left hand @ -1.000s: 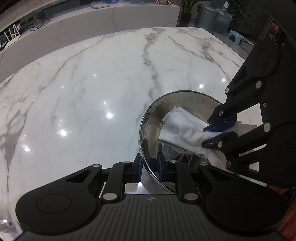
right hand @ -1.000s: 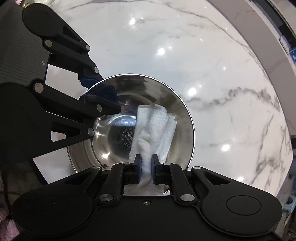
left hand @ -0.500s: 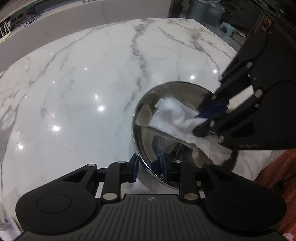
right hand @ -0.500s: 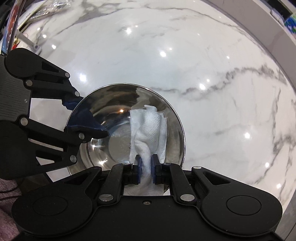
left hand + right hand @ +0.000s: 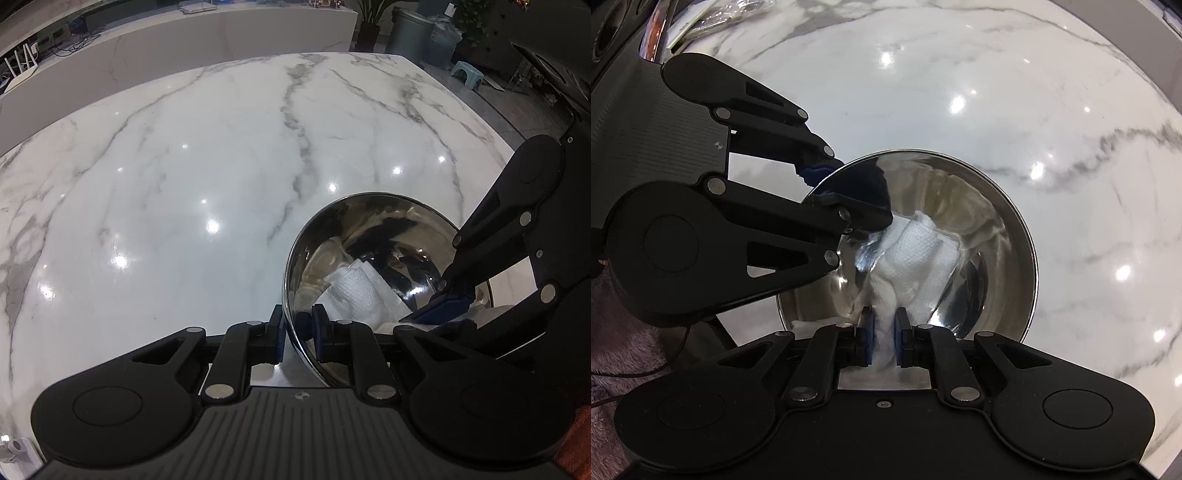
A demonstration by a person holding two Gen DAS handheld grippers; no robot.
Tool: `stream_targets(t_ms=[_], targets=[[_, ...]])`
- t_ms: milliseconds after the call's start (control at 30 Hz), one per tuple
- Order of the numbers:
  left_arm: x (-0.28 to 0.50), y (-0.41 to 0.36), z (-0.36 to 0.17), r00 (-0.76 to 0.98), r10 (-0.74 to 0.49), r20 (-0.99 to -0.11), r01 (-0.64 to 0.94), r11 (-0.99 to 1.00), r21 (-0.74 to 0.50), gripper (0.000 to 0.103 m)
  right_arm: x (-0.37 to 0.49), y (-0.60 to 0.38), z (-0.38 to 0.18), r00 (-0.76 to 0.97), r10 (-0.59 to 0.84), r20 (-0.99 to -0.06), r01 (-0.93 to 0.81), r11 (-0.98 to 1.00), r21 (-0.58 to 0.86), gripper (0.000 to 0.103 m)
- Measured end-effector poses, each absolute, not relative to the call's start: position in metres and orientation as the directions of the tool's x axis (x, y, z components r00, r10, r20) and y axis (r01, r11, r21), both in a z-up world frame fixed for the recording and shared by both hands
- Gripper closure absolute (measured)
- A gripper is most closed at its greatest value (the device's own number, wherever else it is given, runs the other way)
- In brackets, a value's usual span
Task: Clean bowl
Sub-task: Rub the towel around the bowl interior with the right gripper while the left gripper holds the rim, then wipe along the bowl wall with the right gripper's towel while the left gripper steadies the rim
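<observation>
A shiny steel bowl [image 5: 373, 236] is held tilted over the white marble table [image 5: 184, 166]. My left gripper [image 5: 298, 332] is shut on the bowl's near rim, one pad outside and one inside. My right gripper [image 5: 883, 341] is shut on a crumpled white paper towel [image 5: 916, 254] and presses it against the bowl's [image 5: 982, 221] inner wall. The towel also shows in the left wrist view [image 5: 354, 291], low inside the bowl, with the right gripper [image 5: 439, 314] entering from the right. In the right wrist view the left gripper [image 5: 827, 181] clamps the bowl's far-left rim.
A long white counter [image 5: 184, 48] runs behind the table. A plant, a bin and a small stool [image 5: 467, 72] stand on the floor at the back right. A purple fuzzy fabric [image 5: 635, 354] lies at the lower left of the right wrist view.
The bowl has tipped more towards the right gripper. The towel has slid across the inner wall, down towards the left gripper's pads. Both grips have held.
</observation>
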State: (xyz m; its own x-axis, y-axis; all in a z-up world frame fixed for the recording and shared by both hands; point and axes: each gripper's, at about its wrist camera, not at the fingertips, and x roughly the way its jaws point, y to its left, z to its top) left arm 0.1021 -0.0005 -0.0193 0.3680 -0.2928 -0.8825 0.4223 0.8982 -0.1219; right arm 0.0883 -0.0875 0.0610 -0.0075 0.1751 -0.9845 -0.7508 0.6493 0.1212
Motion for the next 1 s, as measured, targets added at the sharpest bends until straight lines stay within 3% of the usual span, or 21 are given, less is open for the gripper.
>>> stream_targets(t_ms=[267, 633, 1000], targets=[[0.099, 0.003, -0.02, 0.363, -0.294, -0.884, 0.424, 0.897, -0.124, 0.089, 0.071, -0.067, 0.064, 0.184, 0.003, -0.983, -0.824, 0.545, -0.152, 0.094], [0.089, -0.004, -0.024, 0.302, -0.307, -0.902, 0.456, 0.878, -0.146, 0.073, 0.075, -0.071, 0.065, 0.127, 0.076, -0.989, -0.76, 0.648, -0.048, 0.094], [0.096, -0.005, -0.023, 0.366, -0.281, -0.887, 0.446, 0.89, -0.098, 0.089, 0.062, -0.063, 0.065, 0.052, 0.108, -0.993, -0.735, 0.677, 0.035, 0.094]])
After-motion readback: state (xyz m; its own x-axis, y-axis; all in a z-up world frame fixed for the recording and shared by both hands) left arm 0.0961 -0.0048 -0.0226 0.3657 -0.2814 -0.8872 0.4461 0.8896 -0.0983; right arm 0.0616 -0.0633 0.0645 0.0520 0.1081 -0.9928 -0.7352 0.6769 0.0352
